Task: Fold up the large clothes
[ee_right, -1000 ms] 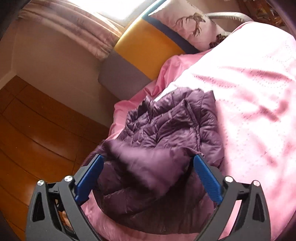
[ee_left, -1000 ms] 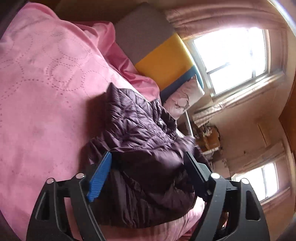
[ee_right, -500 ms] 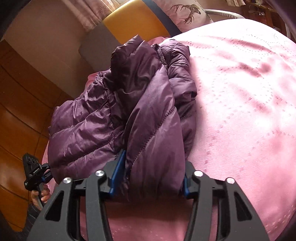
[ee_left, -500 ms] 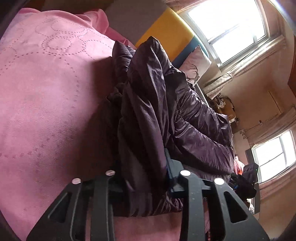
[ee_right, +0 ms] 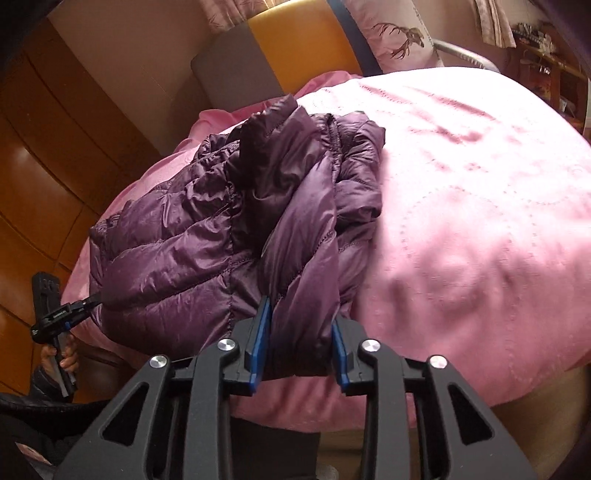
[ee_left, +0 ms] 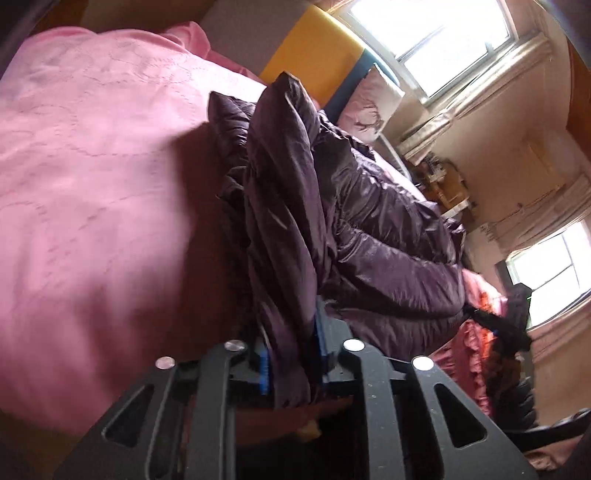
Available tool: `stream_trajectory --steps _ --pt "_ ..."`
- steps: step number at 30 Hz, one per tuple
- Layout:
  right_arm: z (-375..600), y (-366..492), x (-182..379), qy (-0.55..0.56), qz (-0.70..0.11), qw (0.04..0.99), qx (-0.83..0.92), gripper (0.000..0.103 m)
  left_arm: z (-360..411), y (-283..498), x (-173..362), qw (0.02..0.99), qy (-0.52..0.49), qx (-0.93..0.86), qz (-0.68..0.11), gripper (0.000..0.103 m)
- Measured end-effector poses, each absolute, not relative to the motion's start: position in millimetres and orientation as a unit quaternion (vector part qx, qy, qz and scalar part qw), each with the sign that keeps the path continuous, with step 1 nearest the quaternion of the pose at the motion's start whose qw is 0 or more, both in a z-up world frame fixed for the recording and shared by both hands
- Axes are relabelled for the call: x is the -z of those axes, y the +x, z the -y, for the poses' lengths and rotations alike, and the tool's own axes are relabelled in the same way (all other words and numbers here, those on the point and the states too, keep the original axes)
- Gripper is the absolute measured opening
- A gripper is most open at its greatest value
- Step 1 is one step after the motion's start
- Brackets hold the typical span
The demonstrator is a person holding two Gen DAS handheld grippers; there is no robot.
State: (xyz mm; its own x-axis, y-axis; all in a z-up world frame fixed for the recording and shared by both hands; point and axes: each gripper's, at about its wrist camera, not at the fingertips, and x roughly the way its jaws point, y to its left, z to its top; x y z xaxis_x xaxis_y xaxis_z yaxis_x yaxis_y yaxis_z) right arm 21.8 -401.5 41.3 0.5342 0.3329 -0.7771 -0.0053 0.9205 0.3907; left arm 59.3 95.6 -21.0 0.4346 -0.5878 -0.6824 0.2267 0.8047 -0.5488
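Gripping the dark purple quilted puffer jacket point(ee_right: 221, 236) with both claws, I have it bunched on the pink bedspread with stitched ring patterns point(ee_right: 480, 206).

My right claw point(ee_right: 301, 347) is closed on a thick padded fold of the jacket; the blue pads point(ee_right: 258, 343) press into it from either side at 6 o'clock of the right wrist view. From there the fold runs up toward 12 o'clock, where a flap of the jacket stands tilted. The rest of the jacket spreads toward 9 o'clock, near the bed's edge over the wooden floor point(ee_right: 44, 177).

My left claw point(ee_left: 291, 350) is likewise clamped on a gathered ridge of the jacket point(ee_left: 288, 206), its blue pads point(ee_left: 263, 369) half buried in cloth at 6 o'clock of the left wrist view. Its jaws have just eased a little wider, with the cloth between them and the pads on it. The right claw's jaws, after closing in on the fold, are holding it.

In the right wrist view the left claw point(ee_right: 85, 302) shows at 8 o'clock, biting the jacket's far corner, with the hand point(ee_right: 61, 360) beneath it. In the left wrist view the right claw appears dimly at 3 o'clock, too dark to read.

Beyond the jacket, toward 12 o'clock, stand a yellow and grey padded headboard point(ee_right: 295, 48) and a pale pillow printed with a deer point(ee_right: 399, 33).
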Motion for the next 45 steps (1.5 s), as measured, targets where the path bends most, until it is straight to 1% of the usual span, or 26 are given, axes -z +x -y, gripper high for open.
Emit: stream_trajectory --steps 1,2,3,6,9,13,15,17,18,19,20,21,22,25,30,37,45 --pt "402 20 -50 0.158 -0.464 0.867 -0.086 0.053 -98 52 14 0.837 -0.176 0.233 -0.463 0.056" --pt "402 19 -59 0.142 -0.452 0.878 -0.074 0.055 -102 45 5 0.859 -0.155 0.207 -0.443 0.066" --pt "400 19 -70 0.125 -0.437 0.889 -0.065 0.056 -105 43 -4 0.875 -0.142 0.191 -0.422 0.072" --pt "382 38 -91 0.086 -0.401 0.909 -0.068 0.056 -107 45 -28 0.895 -0.128 0.193 -0.381 0.072" --pt "349 64 -100 0.031 -0.387 0.918 -0.082 0.053 -90 52 -44 0.906 -0.102 0.208 -0.354 0.069" --pt "316 104 -71 -0.047 -0.412 0.909 -0.043 0.053 -67 74 -38 0.912 -0.047 0.214 -0.348 0.07" --pt "314 125 -47 -0.052 -0.435 0.898 -0.034 0.053 -55 92 -26 0.909 -0.028 0.201 -0.365 0.07" --pt "314 135 -28 -0.044 -0.452 0.89 -0.035 0.041 -44 104 -17 0.904 -0.013 0.21 -0.373 0.07" --pt "315 137 -21 -0.046 -0.456 0.888 -0.035 0.033 -39 107 -12 0.902 -0.006 0.212 -0.376 0.07" --pt "315 137 -18 -0.044 -0.457 0.888 -0.039 0.022 -35 110 -9 0.899 -0.001 0.215 -0.381 0.066" --pt "315 137 -16 -0.041 -0.457 0.887 -0.042 0.015 -29 114 -5 0.895 0.007 0.219 -0.388 0.059" --pt "315 137 -15 -0.045 -0.457 0.888 -0.04 0.01 -25 118 0 0.892 0.019 0.217 -0.395 0.038" --pt "313 134 -17 -0.053 -0.453 0.889 -0.038 0.008 -24 120 2 0.891 0.026 0.215 -0.398 0.022" --pt "309 124 -23 -0.065 -0.439 0.895 -0.036 0.007 -24 113 -3 0.899 0.037 0.206 -0.384 0.004" --pt "314 104 -43 -0.061 -0.412 0.909 -0.024 0.006 -34 89 -26 0.92 0.046 0.192 -0.338 0.001" --pt "318 74 -105 -0.042 -0.339 0.94 -0.021 0.005 -52 66 -70 0.938 -0.008 0.206 -0.279 0.0" --pt "315 102 -160 -0.045 -0.274 0.961 0.007 0.005 -44 115 -114 0.951 -0.009 0.199 -0.237 0.0"
